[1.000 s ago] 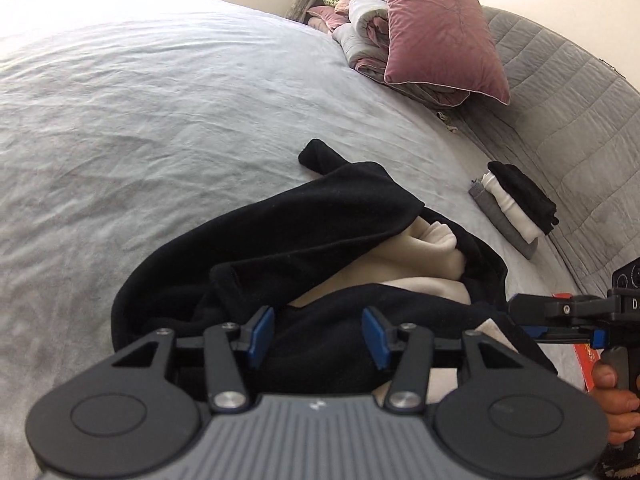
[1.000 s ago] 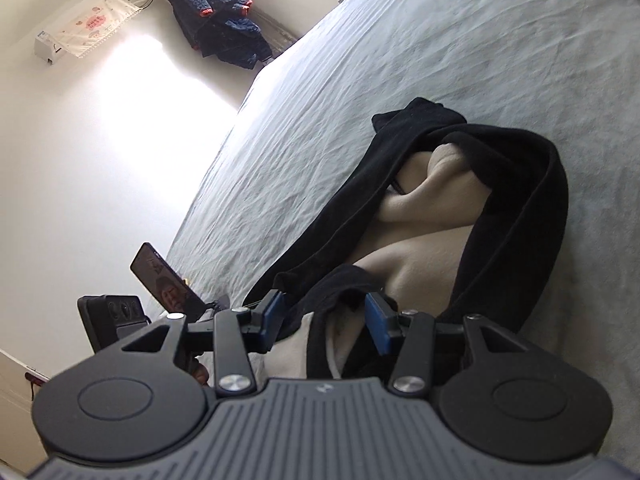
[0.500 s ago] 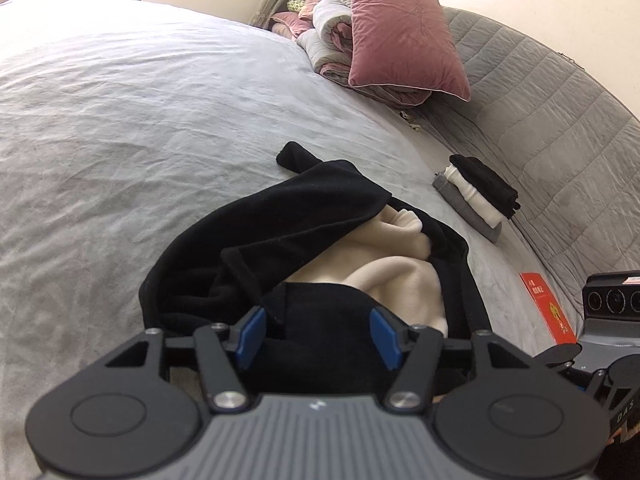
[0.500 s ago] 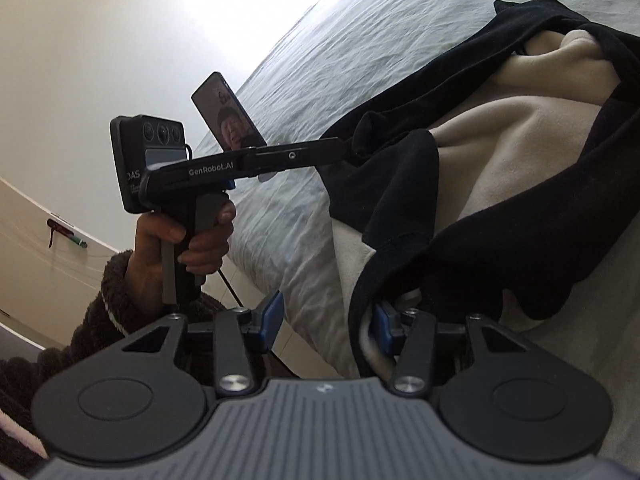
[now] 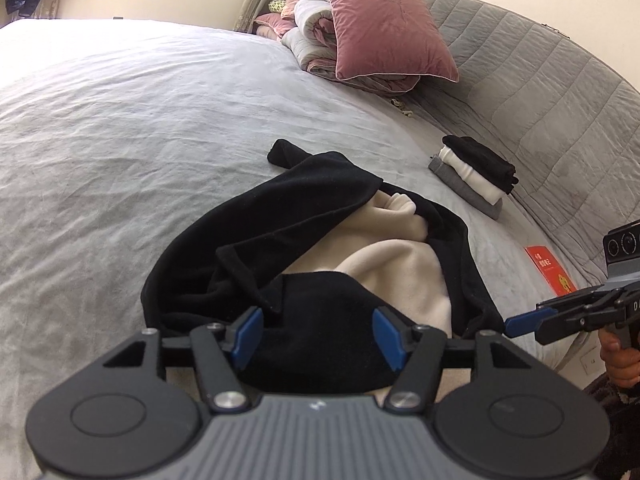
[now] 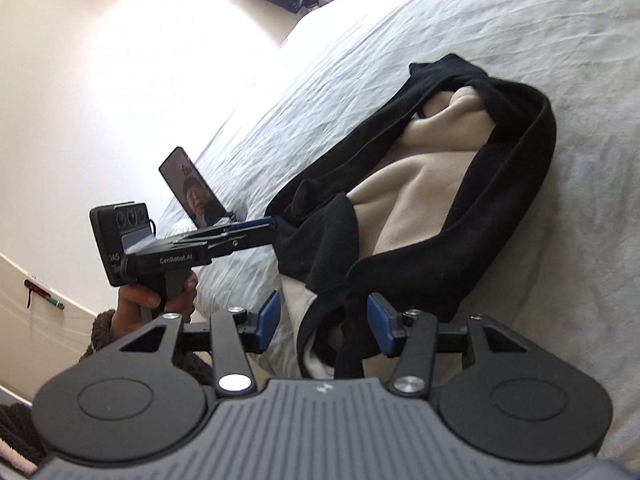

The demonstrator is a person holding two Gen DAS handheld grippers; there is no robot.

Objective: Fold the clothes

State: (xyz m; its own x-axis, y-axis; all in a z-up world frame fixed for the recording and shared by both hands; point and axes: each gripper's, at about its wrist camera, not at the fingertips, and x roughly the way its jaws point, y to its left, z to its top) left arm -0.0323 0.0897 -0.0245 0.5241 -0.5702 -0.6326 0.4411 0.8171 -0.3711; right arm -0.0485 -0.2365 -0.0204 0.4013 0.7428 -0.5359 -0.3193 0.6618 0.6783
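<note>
A crumpled black garment with a cream fleece lining (image 5: 320, 248) lies on the grey bed; it also shows in the right wrist view (image 6: 440, 184). My left gripper (image 5: 318, 336) is open, its blue pads either side of the garment's near black edge. My right gripper (image 6: 322, 322) is open, with the garment's near hem lying between its fingers. In the right wrist view the left gripper (image 6: 268, 226) points at the garment's left edge. In the left wrist view the right gripper (image 5: 520, 326) sits at the garment's right edge.
A stack of folded black, white and grey clothes (image 5: 476, 172) sits by the grey quilted headboard (image 5: 540, 92). A pink pillow on folded bedding (image 5: 384, 24) is at the back. A red envelope (image 5: 550, 274) lies at the right. A phone (image 6: 192, 192) stands at the bed edge.
Both grippers have drawn back toward the near bed edge. The right gripper swung left then back to face the garment. Both stayed open; the garment barely moved.
</note>
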